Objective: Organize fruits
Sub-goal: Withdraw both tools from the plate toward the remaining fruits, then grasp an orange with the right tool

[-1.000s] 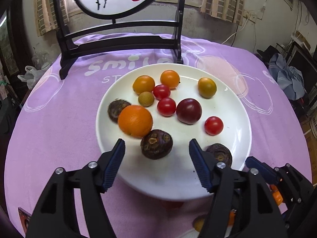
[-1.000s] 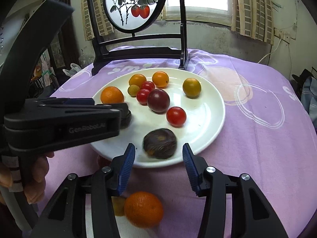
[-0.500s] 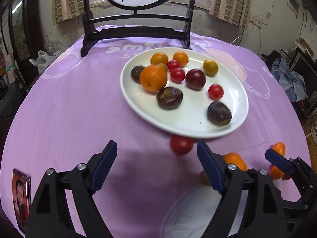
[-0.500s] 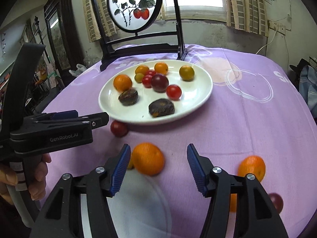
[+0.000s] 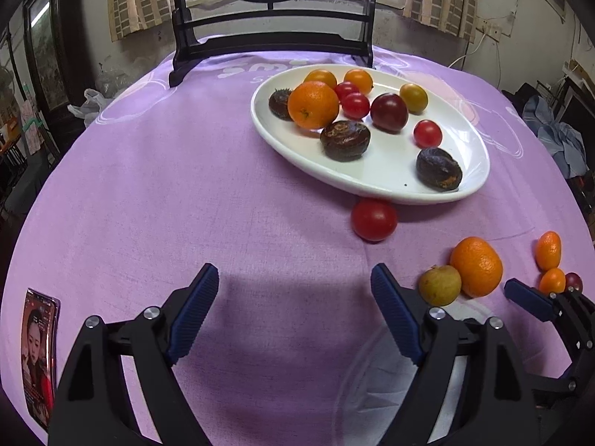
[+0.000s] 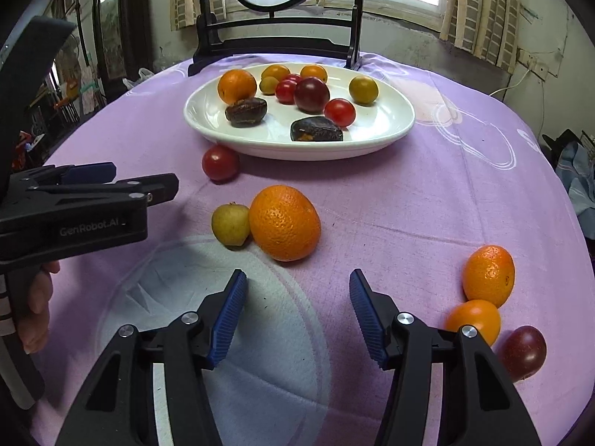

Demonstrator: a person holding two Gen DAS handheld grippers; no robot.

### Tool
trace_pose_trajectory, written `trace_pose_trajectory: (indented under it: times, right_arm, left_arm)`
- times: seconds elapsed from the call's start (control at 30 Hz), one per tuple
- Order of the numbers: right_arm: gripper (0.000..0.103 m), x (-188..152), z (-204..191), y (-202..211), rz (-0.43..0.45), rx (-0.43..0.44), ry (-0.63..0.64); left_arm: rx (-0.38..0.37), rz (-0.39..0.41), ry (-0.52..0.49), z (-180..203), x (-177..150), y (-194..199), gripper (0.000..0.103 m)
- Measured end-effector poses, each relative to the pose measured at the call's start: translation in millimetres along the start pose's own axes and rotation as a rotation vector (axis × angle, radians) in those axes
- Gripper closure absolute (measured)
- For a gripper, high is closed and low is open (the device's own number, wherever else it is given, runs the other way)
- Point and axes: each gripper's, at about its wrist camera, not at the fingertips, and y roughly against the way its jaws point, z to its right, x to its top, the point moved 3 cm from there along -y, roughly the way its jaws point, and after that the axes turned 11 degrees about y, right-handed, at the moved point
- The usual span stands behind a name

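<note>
**Ann:** While both grippers hang empty, look at the loose fruit on the purple-clothed counter (image 6: 465, 193). A big round dimpled orange (image 6: 284, 223) sits just ahead of the right gripper (image 6: 297, 312), touching a small yellow-green fruit (image 6: 230, 224), both nearer the front edge than the white oval ceramic plate (image 6: 386, 137) of fruit.

**Bo:** How would that orange handle?

**Ann:** Firm and springy, I'd judge, with a grippy rind, but round, so it could roll. Take it across its widest part. The glossy red cherry tomato (image 5: 373, 220) against the plate's near rim looks softer and slicker; squeeze it gently.

**Bo:** And the fingers?

**Ann:** The right gripper's blue ribbed fingers (image 6: 228, 316) have just been opening, nothing between them. The left gripper (image 5: 293, 316) has just been spreading too, wide, over bare cloth.

**Bo:** Pose?

**Ann:** Both tilt steeply down toward the counter, side by side, a hand (image 6: 35, 304) on the left one's handle. More oranges and a dark plum wait toward the right edge.
</note>
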Motion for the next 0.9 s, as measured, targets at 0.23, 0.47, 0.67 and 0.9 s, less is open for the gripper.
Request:
trace_pose_trajectory:
  times: [0.23, 0.47, 0.67, 0.9]
  right_arm:
    - [0.050, 11, 0, -8, 0.003, -0.010, 0.019]
    - [0.058, 25, 0, -16, 0.013, 0.001, 0.023]
    - [0.065, 23, 3, -15, 0.021, 0.031, -0.009]
    - [0.065, 1, 20, 7, 0.025, 0.056, -0.076]
  left_arm:
    - [-0.009, -0.015, -0.016, 3, -2, -3, 0.021]
    - [-0.012, -0.020, -0.017, 5, -2, -4, 0.021]
    - [-0.011, -0.050, -0.003, 1, -2, -11, 0.020]
    - [-0.020, -0.040, -0.005, 3, -3, -10, 0.020]
